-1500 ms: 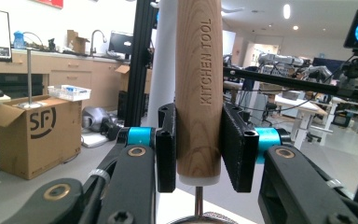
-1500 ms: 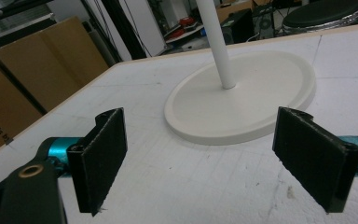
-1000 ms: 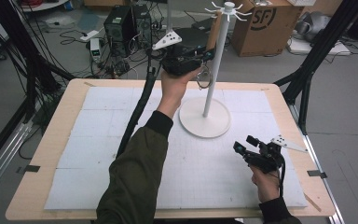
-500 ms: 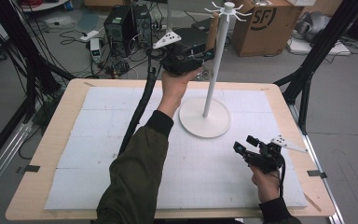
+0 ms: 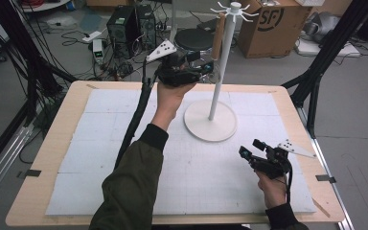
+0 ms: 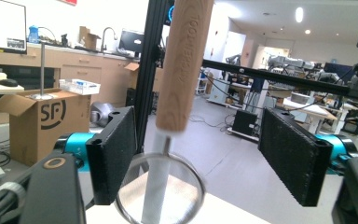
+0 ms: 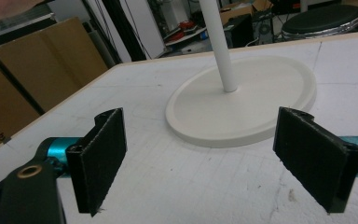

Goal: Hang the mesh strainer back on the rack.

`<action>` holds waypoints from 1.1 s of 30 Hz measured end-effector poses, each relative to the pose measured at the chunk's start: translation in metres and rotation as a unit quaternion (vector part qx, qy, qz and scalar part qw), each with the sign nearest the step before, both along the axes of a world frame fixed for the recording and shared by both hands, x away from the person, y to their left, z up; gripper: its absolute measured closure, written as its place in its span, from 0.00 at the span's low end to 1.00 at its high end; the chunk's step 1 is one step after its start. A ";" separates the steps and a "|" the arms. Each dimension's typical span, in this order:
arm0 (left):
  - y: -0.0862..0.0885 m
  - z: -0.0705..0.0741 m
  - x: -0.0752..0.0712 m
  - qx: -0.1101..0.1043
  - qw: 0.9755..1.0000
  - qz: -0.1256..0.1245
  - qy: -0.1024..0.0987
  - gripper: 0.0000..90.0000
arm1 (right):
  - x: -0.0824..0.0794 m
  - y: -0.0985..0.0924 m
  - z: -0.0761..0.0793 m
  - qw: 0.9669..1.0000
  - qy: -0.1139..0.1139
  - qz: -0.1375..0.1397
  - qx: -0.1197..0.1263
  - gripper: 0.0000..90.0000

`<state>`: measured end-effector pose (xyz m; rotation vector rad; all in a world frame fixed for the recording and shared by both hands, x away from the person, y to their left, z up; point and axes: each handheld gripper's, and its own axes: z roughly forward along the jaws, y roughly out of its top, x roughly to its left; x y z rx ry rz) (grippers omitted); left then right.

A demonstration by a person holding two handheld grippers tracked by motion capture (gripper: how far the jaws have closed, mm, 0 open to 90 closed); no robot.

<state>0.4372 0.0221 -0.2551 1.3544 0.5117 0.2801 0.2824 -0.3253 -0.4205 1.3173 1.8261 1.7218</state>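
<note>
One utensil with a wooden handle (image 6: 184, 65) is seen hanging from a hook at the top of the white stand (image 5: 214, 91); below the handle a metal wire ring (image 6: 161, 189) is attached, so a small strainer or whisk is suggested, though its kind cannot be told for certain. In the left gripper view the handle hangs between the two jaws, nearer the left-hand jaw, and is touched by neither; the left gripper (image 5: 206, 67) is held wide open around it, raised beside the stand's pole. The step in hand is judged to be either the taking of the utensil from its hook or its release there; which one cannot be told. If taking is meant, the jaws would need to be closed on the handle and the utensil lifted clear of the hook. The right gripper (image 5: 254, 148) is held low over the white mat (image 5: 196, 182), well apart, with jaws spread and nothing between them. One stand, one utensil and two grippers are counted.
</note>
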 end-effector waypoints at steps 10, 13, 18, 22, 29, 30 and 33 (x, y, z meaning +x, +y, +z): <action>0.033 -0.015 -0.026 0.007 1.000 0.014 -0.001 0.29 | -0.003 0.001 0.002 1.000 -0.009 -0.006 -0.010 0.18; 0.042 -0.023 -0.036 0.007 1.000 0.010 0.001 0.28 | -0.005 0.003 0.002 1.000 -0.009 -0.007 -0.015 0.17; 0.055 -0.034 -0.055 0.009 1.000 0.017 -0.004 0.28 | -0.007 0.007 0.003 1.000 -0.013 -0.002 -0.020 0.17; 0.067 -0.042 -0.067 0.008 1.000 0.020 -0.002 0.28 | -0.009 0.010 0.005 1.000 -0.019 0.001 -0.022 0.17; 0.089 -0.056 -0.087 0.018 0.999 0.028 0.004 0.28 | -0.011 0.018 0.006 0.999 -0.019 0.007 -0.029 0.17; 0.091 -0.058 -0.089 0.020 0.999 0.028 0.004 0.28 | -0.011 0.018 0.006 0.999 -0.020 0.007 -0.031 0.17; 0.099 -0.065 -0.095 0.017 0.999 0.030 0.005 0.28 | -0.011 0.019 0.006 0.999 -0.022 0.008 -0.032 0.17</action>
